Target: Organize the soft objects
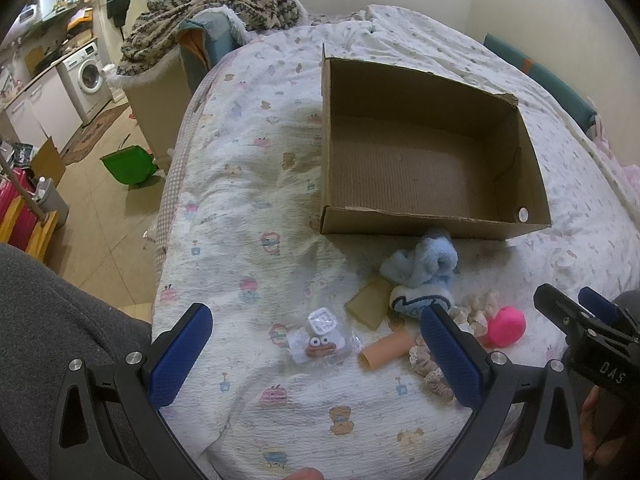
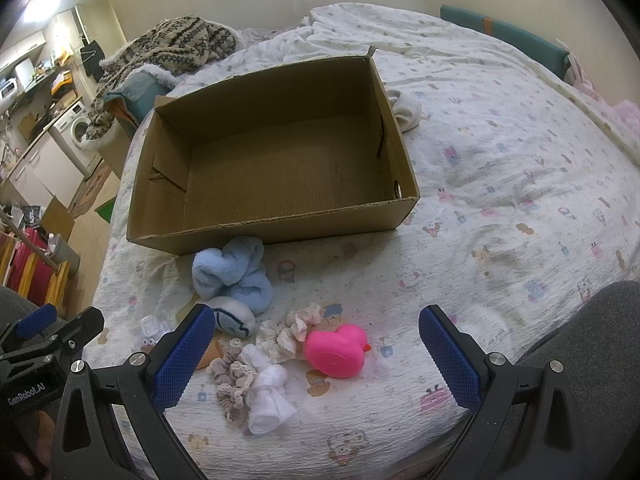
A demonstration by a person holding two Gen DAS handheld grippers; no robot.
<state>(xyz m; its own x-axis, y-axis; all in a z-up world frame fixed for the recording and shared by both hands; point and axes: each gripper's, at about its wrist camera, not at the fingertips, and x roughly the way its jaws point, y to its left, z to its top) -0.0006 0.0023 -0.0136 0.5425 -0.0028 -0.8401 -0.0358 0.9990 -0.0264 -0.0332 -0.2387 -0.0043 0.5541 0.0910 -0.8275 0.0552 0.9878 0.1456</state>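
Note:
An open, empty cardboard box (image 1: 424,160) (image 2: 272,176) sits on the bed. In front of it lie a blue fluffy cloth (image 1: 424,266) (image 2: 230,274), a white-and-blue sock (image 1: 416,300) (image 2: 232,320), a pink rubber duck (image 1: 508,324) (image 2: 338,350), scrunchies (image 2: 288,330) (image 1: 430,364), a white rolled cloth (image 2: 268,396), a peach tube (image 1: 386,354), a yellow sponge (image 1: 370,302) and a bagged toy with eyes (image 1: 320,338). My left gripper (image 1: 316,354) is open above the bagged toy. My right gripper (image 2: 316,356) is open above the duck and scrunchies.
The bed (image 1: 248,208) has a printed quilt, with its left edge dropping to the floor (image 1: 100,208). A patterned blanket (image 1: 208,4) lies at the far left. A white cloth (image 2: 406,108) lies right of the box. A green bin (image 1: 128,164) stands on the floor.

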